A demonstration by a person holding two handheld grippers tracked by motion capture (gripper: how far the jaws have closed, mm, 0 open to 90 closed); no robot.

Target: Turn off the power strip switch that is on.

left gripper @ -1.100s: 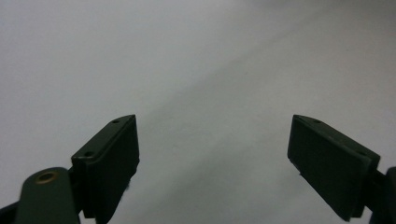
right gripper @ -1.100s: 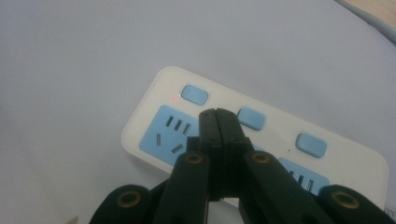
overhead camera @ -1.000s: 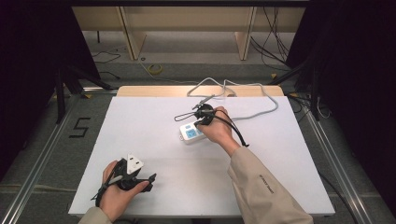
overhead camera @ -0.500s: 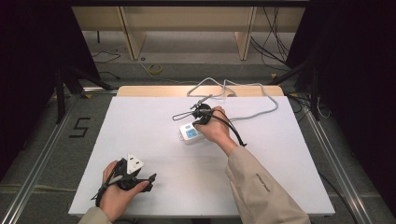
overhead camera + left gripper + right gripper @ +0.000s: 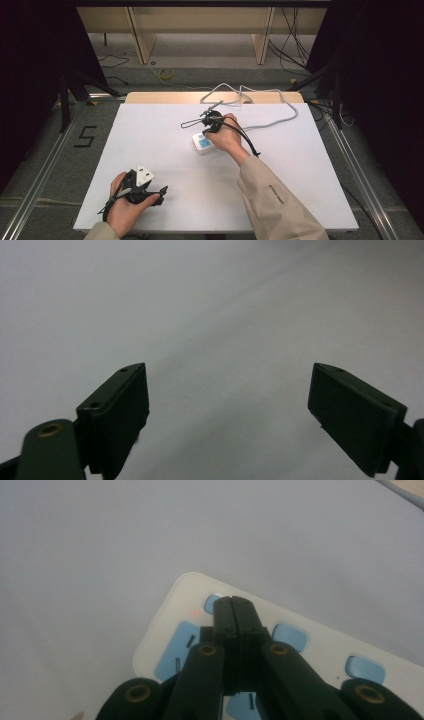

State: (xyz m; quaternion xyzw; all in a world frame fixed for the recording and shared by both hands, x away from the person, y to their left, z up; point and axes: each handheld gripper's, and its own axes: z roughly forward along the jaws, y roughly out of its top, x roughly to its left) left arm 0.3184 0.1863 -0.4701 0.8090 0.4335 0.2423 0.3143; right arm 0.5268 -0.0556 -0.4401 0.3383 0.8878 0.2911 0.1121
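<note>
A white power strip (image 5: 202, 145) with blue sockets lies mid-table, and a grey cable (image 5: 270, 122) runs from it toward the back. My right gripper (image 5: 207, 134) points down onto its near end. In the right gripper view the strip (image 5: 167, 627) lies under the shut right gripper (image 5: 233, 602), whose tips rest on a small blue button (image 5: 212, 601) beside a red light (image 5: 194, 613). My left gripper (image 5: 161, 193) rests at the table's front left. It also appears in its own view (image 5: 230, 400), standing open over bare white surface with nothing between the jaws.
The white table (image 5: 150, 130) has a wooden strip (image 5: 165, 97) along its back edge. Metal rails run along both sides. A "5" mark (image 5: 86, 136) is on the floor at the left. Loose cables lie on the floor behind.
The right hand has edged slightly to the left over the power strip's end. The left hand and gripper have not moved.
</note>
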